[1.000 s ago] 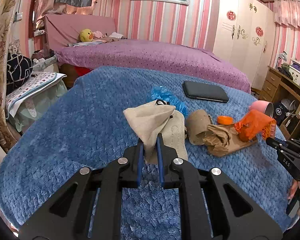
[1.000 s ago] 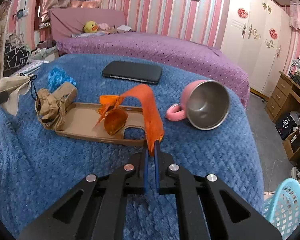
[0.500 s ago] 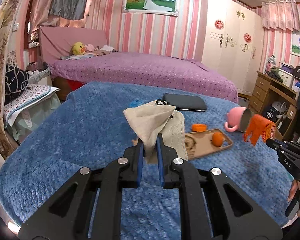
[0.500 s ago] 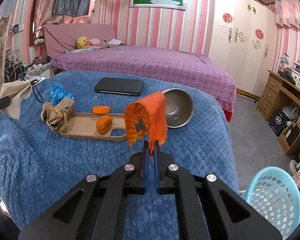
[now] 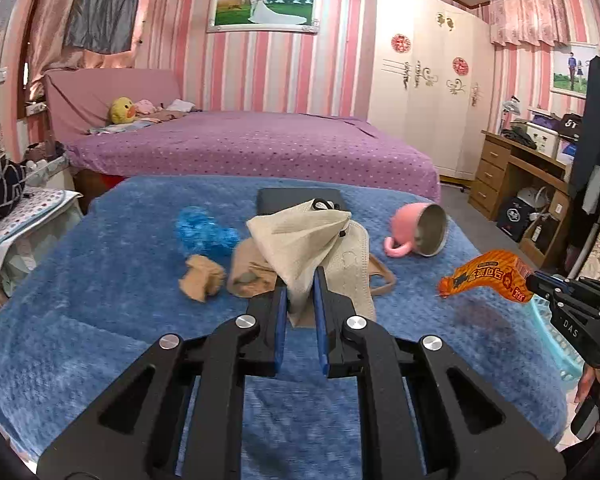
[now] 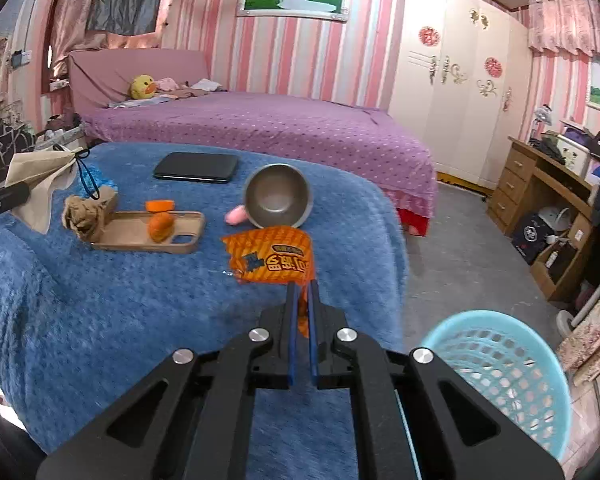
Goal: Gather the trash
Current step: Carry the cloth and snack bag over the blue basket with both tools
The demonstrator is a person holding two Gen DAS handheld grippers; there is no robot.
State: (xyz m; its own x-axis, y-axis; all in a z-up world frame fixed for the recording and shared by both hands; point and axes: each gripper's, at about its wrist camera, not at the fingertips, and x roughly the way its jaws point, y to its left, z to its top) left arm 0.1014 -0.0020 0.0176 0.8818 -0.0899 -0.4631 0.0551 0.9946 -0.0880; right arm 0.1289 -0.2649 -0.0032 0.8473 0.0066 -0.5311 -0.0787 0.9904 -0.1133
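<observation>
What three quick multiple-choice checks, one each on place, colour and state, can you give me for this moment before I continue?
1. Where is the light blue perforated plastic basket?
A. On the blue blanket
B. On the floor beside the blanket-covered surface, lower right of the right tool
C. On the purple bed

2. What colour is the crinkled snack wrapper in the right tool?
A. Orange
B. Green
C. White

3. How is the pink metal-lined mug lying?
A. Upright
B. Upside down
C. Tipped on its side

Answers:
1 B: the right wrist view shows it below the blanket's edge, on the grey floor.
2 A: the wrapper is orange with printed characters.
3 C: its open mouth faces sideways, with its handle on the fuzzy blue blanket.
</observation>
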